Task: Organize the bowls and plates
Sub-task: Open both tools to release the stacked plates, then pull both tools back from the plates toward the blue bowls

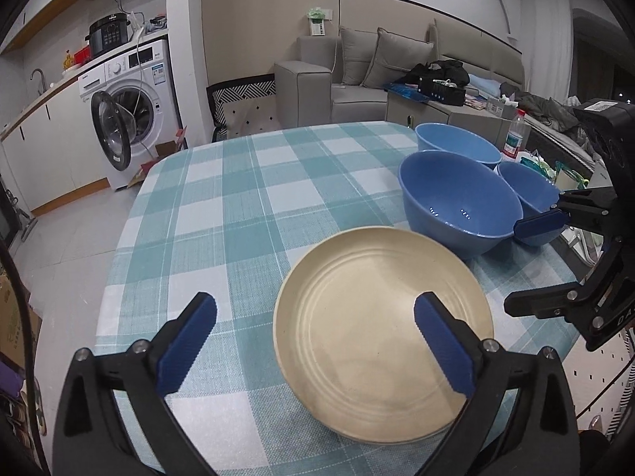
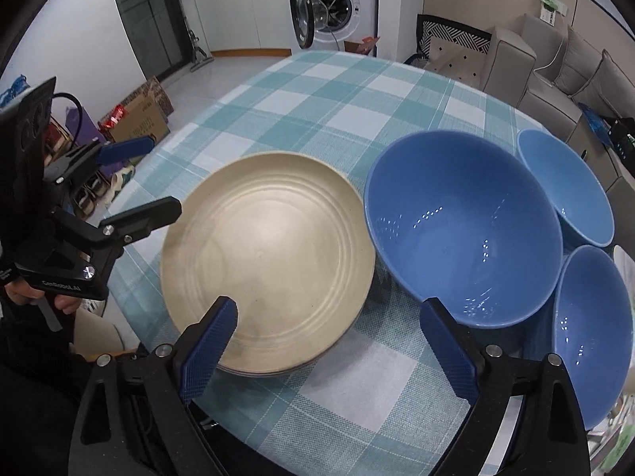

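Your left gripper [image 1: 315, 327] hangs over the near edge of the table [image 1: 222, 206], jaws spread wide with nothing between them; its right pad [image 1: 444, 349] sits above the plate but does not press on it. In the right wrist view, a hand [image 2: 24, 293] holds this gripper's handle at the left edge.

The plate [image 1: 381, 333] lies flat on the checked cloth, cream with faint rings. From the right wrist view, more rims show under its near edge, so it tops a short stack [image 2: 270, 254].

Just right of the plate stands the big bowl [image 2: 464, 230], blue, upright, its side close to the plate's rim; you cannot tell whether they touch. Behind it to the right sits the far bowl [image 2: 563, 186], lighter blue, and beside it at the table's right edge the near bowl [image 2: 595, 333]. The three bowls crowd together.

Your right gripper [image 2: 329, 341] hovers above the gap between plate and big bowl, jaws wide apart and holding nothing.
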`<state>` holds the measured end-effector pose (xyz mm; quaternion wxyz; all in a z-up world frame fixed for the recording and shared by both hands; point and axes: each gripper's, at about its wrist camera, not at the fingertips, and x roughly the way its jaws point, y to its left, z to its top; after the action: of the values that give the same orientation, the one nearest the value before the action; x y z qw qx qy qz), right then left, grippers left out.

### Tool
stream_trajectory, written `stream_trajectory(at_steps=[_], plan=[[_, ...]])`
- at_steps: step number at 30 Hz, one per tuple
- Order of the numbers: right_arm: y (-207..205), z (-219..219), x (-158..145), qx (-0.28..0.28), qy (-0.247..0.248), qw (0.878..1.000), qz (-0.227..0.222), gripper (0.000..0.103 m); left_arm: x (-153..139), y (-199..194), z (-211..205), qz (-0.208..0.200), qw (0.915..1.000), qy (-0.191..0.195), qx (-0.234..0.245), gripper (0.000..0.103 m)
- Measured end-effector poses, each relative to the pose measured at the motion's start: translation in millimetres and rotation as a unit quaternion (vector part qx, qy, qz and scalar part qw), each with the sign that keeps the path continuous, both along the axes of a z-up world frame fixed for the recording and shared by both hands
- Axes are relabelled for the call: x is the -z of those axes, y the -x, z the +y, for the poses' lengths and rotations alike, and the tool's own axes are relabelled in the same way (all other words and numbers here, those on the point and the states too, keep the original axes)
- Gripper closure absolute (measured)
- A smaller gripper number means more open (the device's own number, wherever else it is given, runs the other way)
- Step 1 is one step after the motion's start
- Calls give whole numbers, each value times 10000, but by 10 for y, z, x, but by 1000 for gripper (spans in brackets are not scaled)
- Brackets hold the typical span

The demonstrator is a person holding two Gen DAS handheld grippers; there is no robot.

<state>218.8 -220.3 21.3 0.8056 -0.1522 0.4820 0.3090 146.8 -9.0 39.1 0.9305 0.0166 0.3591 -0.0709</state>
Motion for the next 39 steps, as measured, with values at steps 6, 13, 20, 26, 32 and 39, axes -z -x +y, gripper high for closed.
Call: stream_trajectory(at_steps=[6,13,20,26,32,39], plan=[[18,-85,-175,72,-139,9997,-213,1,-102,6,-78,-104,9999,38,34,0],[25,-209,-309,148,-222,9989,-377,1,-187,-13,-233,-190,9997,23,132,0],[-5,-352,-391,249,-246,9983,-466,1,-277,-23,-404,-294,9992,-16,276,0],[-46,-478,-464,366,-287,9975,-530,1,-331,-86,-527,-347,9987,-79,364,0],[-123,-619,-516,512,-301,9966,-574,1,-374,-181,-601,-364,9985,-52,413,0],[-222,-794,-530,680,-339,9954,-577,1,-384,-308,-653,-355,9984,-65,440,0]])
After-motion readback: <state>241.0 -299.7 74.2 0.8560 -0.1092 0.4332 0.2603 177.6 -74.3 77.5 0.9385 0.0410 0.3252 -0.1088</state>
